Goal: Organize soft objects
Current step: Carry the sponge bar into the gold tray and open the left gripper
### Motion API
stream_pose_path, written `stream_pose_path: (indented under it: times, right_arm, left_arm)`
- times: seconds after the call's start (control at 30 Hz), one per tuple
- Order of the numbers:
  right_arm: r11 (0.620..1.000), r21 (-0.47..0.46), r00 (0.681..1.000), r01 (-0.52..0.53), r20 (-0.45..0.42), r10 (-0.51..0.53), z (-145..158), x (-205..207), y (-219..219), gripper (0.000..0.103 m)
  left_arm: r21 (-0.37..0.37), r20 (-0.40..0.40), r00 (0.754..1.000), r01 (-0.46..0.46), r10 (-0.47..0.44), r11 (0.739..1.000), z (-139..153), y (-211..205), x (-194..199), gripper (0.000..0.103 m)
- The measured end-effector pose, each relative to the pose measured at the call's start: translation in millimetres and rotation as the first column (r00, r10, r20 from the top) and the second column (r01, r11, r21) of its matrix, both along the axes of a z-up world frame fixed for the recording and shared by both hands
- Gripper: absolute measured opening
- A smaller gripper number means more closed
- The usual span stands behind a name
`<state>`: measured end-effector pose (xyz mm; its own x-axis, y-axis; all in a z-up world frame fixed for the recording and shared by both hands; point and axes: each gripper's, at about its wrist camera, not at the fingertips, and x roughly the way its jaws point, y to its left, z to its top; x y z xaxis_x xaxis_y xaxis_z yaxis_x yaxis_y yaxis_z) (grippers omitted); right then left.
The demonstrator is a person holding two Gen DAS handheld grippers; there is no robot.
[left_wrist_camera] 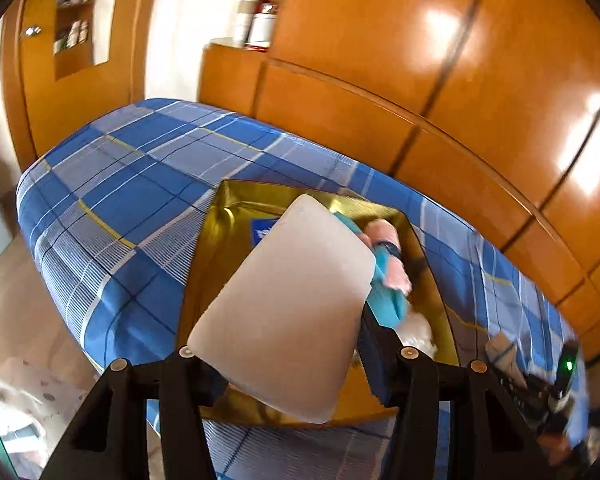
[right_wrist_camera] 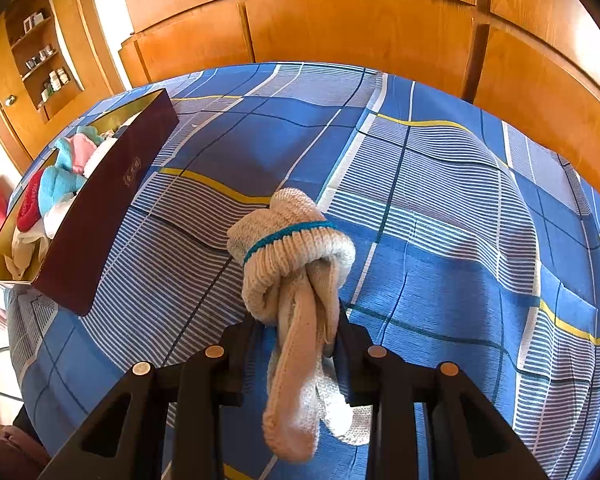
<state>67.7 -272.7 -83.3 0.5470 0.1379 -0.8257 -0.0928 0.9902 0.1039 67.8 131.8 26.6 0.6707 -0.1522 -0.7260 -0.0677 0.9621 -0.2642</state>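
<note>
My left gripper (left_wrist_camera: 288, 364) is shut on a white foam block (left_wrist_camera: 288, 304) and holds it tilted above a gold-lined box (left_wrist_camera: 216, 240) on the bed. Turquoise and pink cloths (left_wrist_camera: 388, 276) lie in the box, partly hidden by the block. My right gripper (right_wrist_camera: 296, 336) is shut on a rolled cream sock with a teal band (right_wrist_camera: 292, 248), held above the bedspread. The box, dark maroon outside (right_wrist_camera: 112, 196), shows at the left of the right wrist view, holding red, turquoise, pink and white cloths (right_wrist_camera: 60, 184).
The bed has a blue plaid cover (right_wrist_camera: 440, 200). Orange wooden wardrobes (right_wrist_camera: 340, 28) stand behind it. An open shelf with small items (right_wrist_camera: 44, 68) is at the far left. The right gripper with its sock (left_wrist_camera: 504, 356) shows at the right edge of the left wrist view.
</note>
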Motion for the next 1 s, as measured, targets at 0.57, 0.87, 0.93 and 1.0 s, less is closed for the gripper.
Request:
stream_pose_path:
  times: [0.57, 0.87, 0.93, 1.0]
  right_arm:
    - [1.000, 0.017, 1.000, 0.008, -0.001, -0.008, 1.6, 1.5, -2.7, 0.031]
    - [1.000, 0.019, 1.000, 0.007, 0.001, -0.007, 2.2, 1.6, -3.4, 0.031]
    - [1.000, 0.018, 1.000, 0.007, 0.001, -0.007, 2.3, 1.6, -3.4, 0.031]
    - [1.000, 0.017, 1.000, 0.006, 0.001, -0.006, 2.4, 1.8, -3.4, 0.031]
  left_arm:
    - [-0.032, -0.211, 0.976, 0.048, -0.054, 0.998, -65.8, -18.5, 117.0, 0.058]
    - [0.017, -0.210, 0.976, 0.060, -0.055, 0.998, -71.2, -14.4, 121.2, 0.071]
    - [0.027, -0.202, 0.978, 0.056, -0.050, 0.998, -67.4, -13.2, 116.6, 0.072]
    - [0.040, -0.191, 0.981, 0.054, -0.045, 0.998, -62.5, -12.3, 108.5, 0.072]
